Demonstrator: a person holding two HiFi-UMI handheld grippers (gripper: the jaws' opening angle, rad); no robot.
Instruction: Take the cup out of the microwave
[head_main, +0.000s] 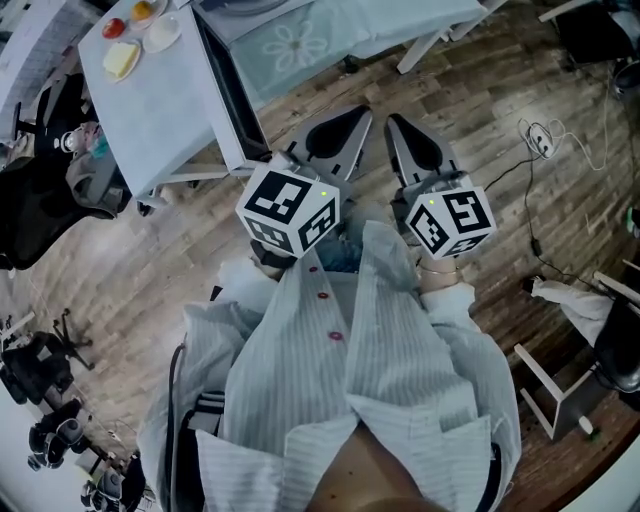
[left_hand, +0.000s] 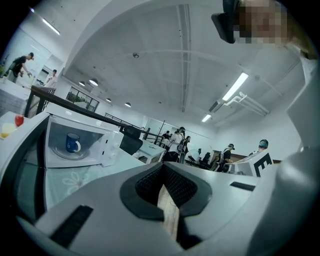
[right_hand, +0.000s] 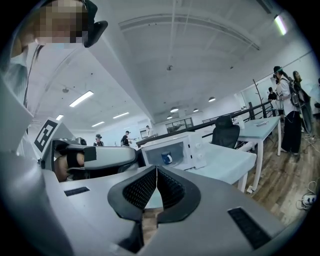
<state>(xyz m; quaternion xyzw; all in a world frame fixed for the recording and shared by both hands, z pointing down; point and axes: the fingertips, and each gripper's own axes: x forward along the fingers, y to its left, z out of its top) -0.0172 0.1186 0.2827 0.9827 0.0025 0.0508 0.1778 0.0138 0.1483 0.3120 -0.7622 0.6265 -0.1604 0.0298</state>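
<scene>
Cup (right_hand: 166, 157) sits inside microwave (right_hand: 198, 150), well beyond the shut right claw (right_hand: 156, 168).

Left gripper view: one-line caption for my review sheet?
Shut, empty left gripper some way from the blue cup in the open microwave.

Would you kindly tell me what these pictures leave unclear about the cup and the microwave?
- Cup: print too small to read, both gripper views.
- Microwave door: open or shut, too small to tell.
- Head view: neither shows; table cut off by top edge.
</scene>
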